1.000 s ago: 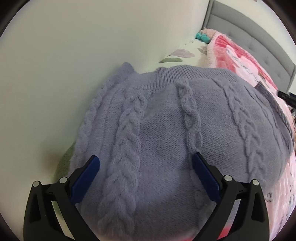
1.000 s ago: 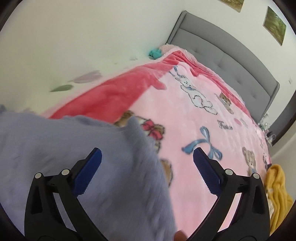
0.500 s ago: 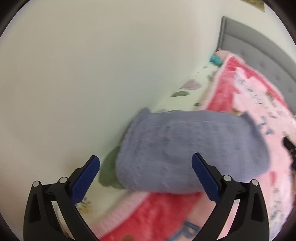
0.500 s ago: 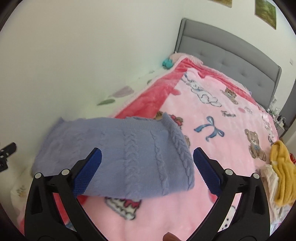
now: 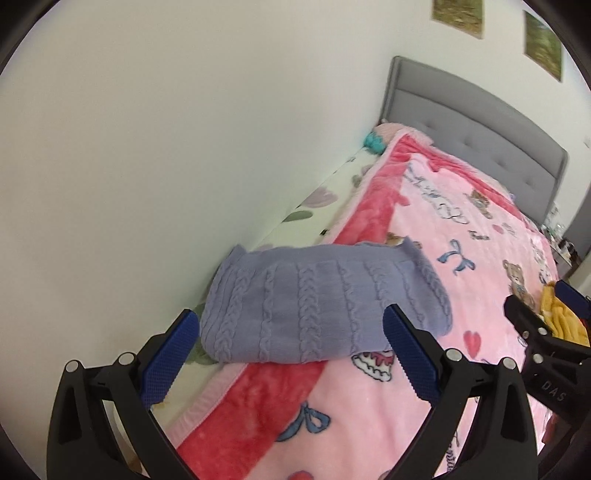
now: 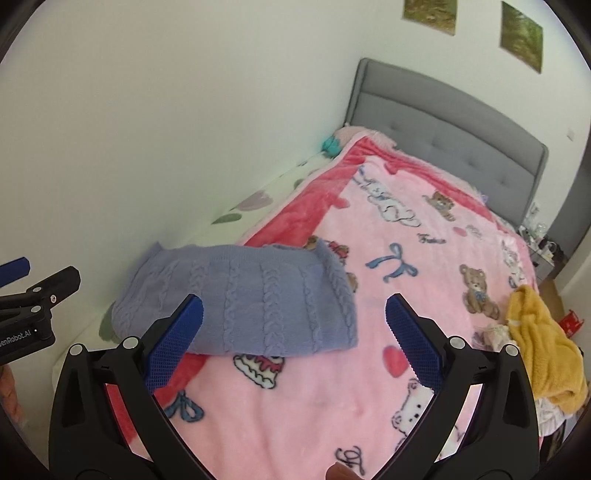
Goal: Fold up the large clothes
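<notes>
A grey upholstered headboard is closing the far end of the bed, and a pink cartoon-print blanket is covering most of the mattress, with a strip of leaf-patterned white sheet showing along the wall side. The lavender cable-knit sweater is lying folded into a compact rectangle at the wall-side edge of the blanket, partly overlapping the sheet (its ribbed hem is facing the headboard). A yellow garment is sitting crumpled at the opposite edge of the bed, well apart from the sweater. Two small pictures are hanging on the wall above the headboard, and a teal object is resting by the pillow corner.

The left gripper is hanging above the near end of the sweater with its blue pads spread wide and gripping nothing. The right gripper is hanging likewise, fingers wide apart and empty, with the sweater's near edge appearing between them. Each gripper is appearing at the margin of the other's view.
</notes>
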